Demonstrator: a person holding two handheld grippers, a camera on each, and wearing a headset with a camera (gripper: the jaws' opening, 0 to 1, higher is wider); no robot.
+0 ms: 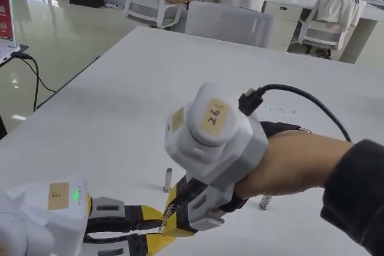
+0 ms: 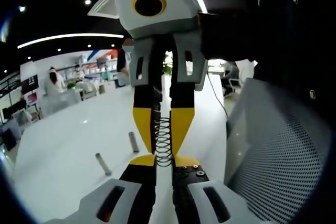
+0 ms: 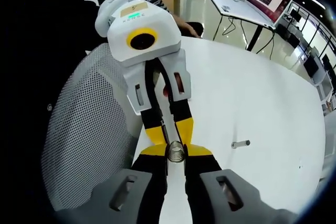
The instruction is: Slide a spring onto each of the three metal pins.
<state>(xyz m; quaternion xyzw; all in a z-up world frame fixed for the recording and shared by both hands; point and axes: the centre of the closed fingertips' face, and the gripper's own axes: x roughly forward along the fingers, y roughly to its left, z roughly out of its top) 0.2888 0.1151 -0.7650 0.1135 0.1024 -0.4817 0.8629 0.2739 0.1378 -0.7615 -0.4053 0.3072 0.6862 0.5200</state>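
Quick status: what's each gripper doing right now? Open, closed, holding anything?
Left gripper: closed on a metal pin.
Right gripper: closed on a spring.

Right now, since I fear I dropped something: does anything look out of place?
Mildly: a loose spring sits on the white table by the right hand, apart from the upright metal pin. The left gripper and right gripper both pinch a second spring.
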